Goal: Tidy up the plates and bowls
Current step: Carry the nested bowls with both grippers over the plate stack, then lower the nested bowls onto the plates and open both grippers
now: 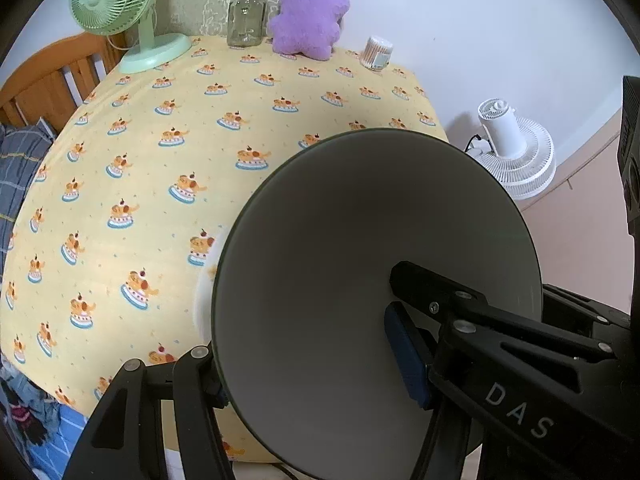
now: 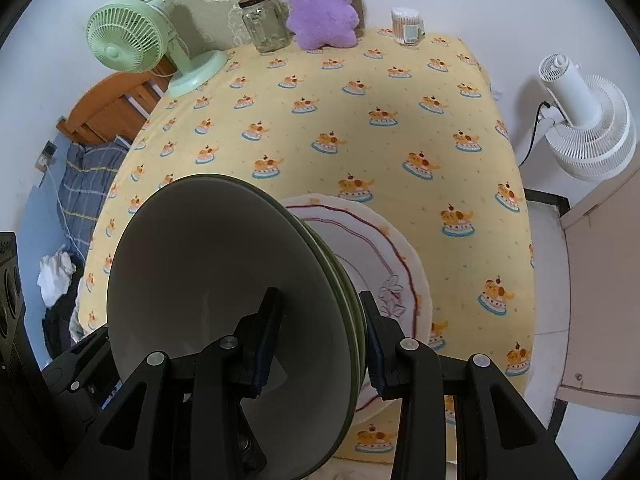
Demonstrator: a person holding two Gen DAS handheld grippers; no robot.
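Tablecloth (image 2: 360, 120): pale yellow, repeat print of orange dogs on blue-white cakes w/ red cherries, small scattered specks.
Bowls (image 2: 224, 280): grey-white inside, dark olive-green rims; stacked edges pale green.
Plate (image 2: 400, 264): white, wavy maroon line near rim, maroon outline drawing, inner purple line.
Right gripper (image 2: 320, 328): black, dark blue pads, silver rivets. Left gripper (image 1: 304, 360): black, blue pads; white letters "DAS".
Desk fan (image 1: 116, 4): mint green.
Plush toy (image 1: 310, 12): lilac purple.
Jar (image 1: 247, 16): clear glass, dark lid w/ reddish top.
Floor fan (image 2: 584, 120): white, black cord.
Bedding (image 2: 88, 176): navy-grey plaid, yellow/white lines.
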